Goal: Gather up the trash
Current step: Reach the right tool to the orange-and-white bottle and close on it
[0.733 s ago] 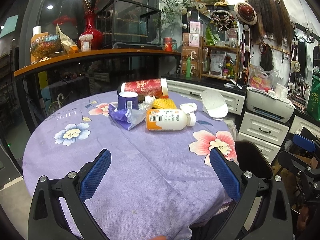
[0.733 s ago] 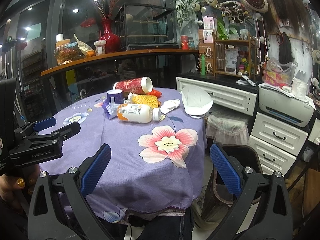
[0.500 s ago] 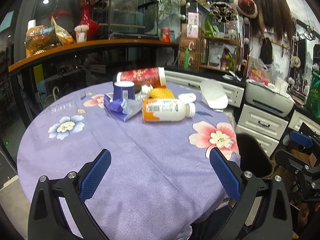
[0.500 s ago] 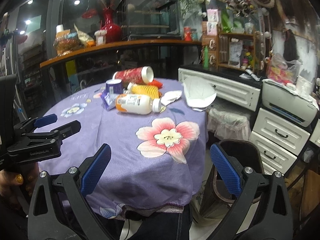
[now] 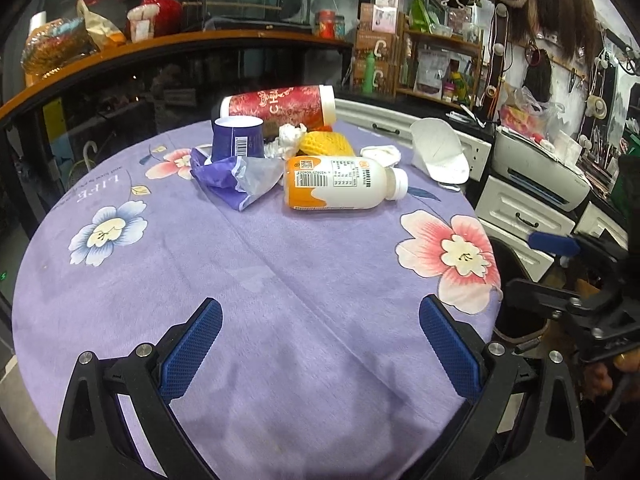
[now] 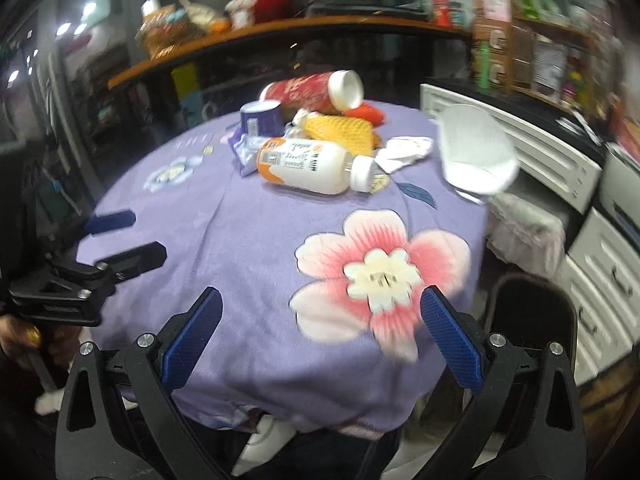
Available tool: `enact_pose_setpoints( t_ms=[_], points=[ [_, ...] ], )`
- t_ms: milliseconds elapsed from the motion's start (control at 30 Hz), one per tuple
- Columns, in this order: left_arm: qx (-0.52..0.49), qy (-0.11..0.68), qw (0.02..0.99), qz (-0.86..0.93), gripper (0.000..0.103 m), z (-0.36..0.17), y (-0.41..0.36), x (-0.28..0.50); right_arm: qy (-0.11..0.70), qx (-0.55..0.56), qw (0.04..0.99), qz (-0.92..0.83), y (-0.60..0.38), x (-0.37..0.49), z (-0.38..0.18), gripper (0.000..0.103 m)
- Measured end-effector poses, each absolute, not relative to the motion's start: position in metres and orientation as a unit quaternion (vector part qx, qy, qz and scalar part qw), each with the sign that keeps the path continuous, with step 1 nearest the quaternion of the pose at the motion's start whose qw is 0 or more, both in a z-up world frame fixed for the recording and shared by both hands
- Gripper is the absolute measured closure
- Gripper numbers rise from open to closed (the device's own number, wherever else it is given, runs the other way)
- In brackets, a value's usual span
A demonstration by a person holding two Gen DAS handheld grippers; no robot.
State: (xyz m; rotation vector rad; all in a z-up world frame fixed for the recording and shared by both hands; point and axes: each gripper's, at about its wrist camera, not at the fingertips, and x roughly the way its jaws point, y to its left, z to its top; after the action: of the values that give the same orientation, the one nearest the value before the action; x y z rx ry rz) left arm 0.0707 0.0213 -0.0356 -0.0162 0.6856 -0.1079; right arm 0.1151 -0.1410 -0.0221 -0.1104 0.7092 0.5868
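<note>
A pile of trash lies at the far side of a round table with a purple flowered cloth (image 5: 280, 280): a white and orange bottle (image 5: 340, 184) on its side, a red paper cup (image 5: 280, 104) on its side, an upright blue cup (image 5: 238, 138), a purple wrapper (image 5: 236, 178), yellow foam netting (image 5: 326, 144) and crumpled tissue (image 5: 382, 154). The bottle (image 6: 308, 166) and red cup (image 6: 316, 92) also show in the right wrist view. My left gripper (image 5: 320, 344) is open and empty above the near cloth. My right gripper (image 6: 320, 336) is open and empty over the table's right edge.
A dark bin (image 6: 528, 320) stands on the floor at the table's right. White drawers (image 5: 524, 216) and a printer (image 5: 540, 168) line the right wall. A white curved lid (image 5: 440, 152) sits beyond the table. A wooden shelf (image 5: 160, 44) with a red vase runs behind.
Both grippers have moved forward and tilted down toward the table; the trash pile looks nearer. The right wrist view is motion-blurred. Both stay open and empty.
</note>
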Motion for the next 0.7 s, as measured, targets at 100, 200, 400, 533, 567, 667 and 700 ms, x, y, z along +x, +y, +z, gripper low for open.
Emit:
enact_pose_setpoints(
  t_ms=[100,200,400,533,567,667,700],
  points=[
    [-0.008,0.355,0.933,-0.056,0.005,-0.034,0.029,0.086,0.34,-0.106,0.881,0.311,-0.119,0.138,-0.02,0.005],
    [-0.014,0.369,0.928,-0.05,0.005,-0.032,0.039,0.101,0.326,-0.159,0.871,0.332,-0.098,0.157,-0.017,0.005],
    [-0.045,0.391,0.919,-0.026,0.005,-0.029,0.07,0.128,0.314,-0.258,0.842,0.354,-0.053,0.204,-0.015,0.005],
    [-0.059,0.392,0.918,-0.012,0.005,-0.025,0.09,0.143,0.313,-0.324,0.818,0.359,-0.027,0.227,-0.019,0.005],
    [-0.063,0.393,0.917,-0.01,0.005,-0.025,0.095,0.147,0.311,-0.344,0.81,0.36,-0.022,0.231,-0.022,0.006],
    [-0.066,0.397,0.915,-0.009,0.005,-0.024,0.106,0.157,0.298,-0.405,0.786,0.361,-0.004,0.241,-0.029,0.013],
    [-0.065,0.399,0.915,-0.008,0.006,-0.024,0.108,0.16,0.298,-0.424,0.776,0.36,0.003,0.246,-0.033,0.017]
  ],
)
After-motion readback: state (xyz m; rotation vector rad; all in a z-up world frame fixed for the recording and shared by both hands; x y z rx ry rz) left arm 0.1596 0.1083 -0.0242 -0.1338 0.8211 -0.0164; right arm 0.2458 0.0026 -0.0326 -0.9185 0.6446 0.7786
